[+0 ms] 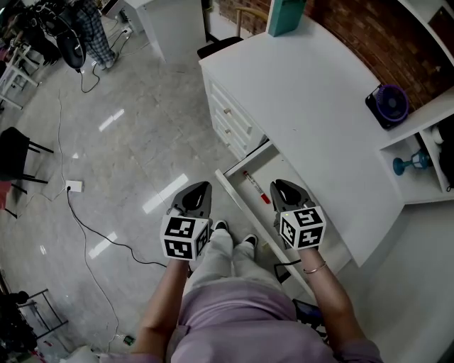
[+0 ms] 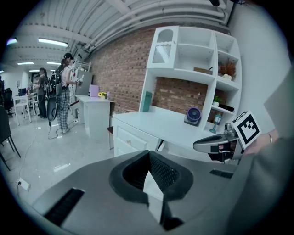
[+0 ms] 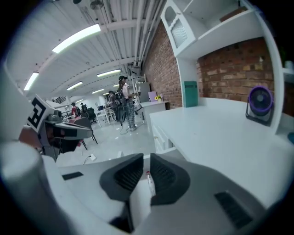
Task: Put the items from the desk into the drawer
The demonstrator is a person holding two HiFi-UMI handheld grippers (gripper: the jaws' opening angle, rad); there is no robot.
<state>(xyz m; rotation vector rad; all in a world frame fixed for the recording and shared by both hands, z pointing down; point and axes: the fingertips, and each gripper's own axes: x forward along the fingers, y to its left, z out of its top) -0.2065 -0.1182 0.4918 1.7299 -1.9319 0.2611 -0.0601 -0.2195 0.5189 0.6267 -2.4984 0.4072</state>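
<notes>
R gripper (image 3: 144, 161): jaws a slit apart, empty, over open drawer (image 1: 237, 200). Red-capped tube (image 1: 255, 187) lies inside the drawer. L gripper (image 2: 149, 155): jaws together, empty, outside drawer front.

Risk: R dropping in could nudge tube or clip drawer rim.

Purple fan (image 1: 389, 105) and teal box (image 1: 286, 15) sit on desk (image 1: 312, 99), well beyond drawer. Prob. too wide for present jaw gap. Only the drawer itself is in the way.

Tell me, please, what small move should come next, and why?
Probably raise the right gripper toward the fan. The pen already lies in the open drawer, the right fingers stand slightly apart with nothing gripped, and the fan still sits on the desk.
</notes>
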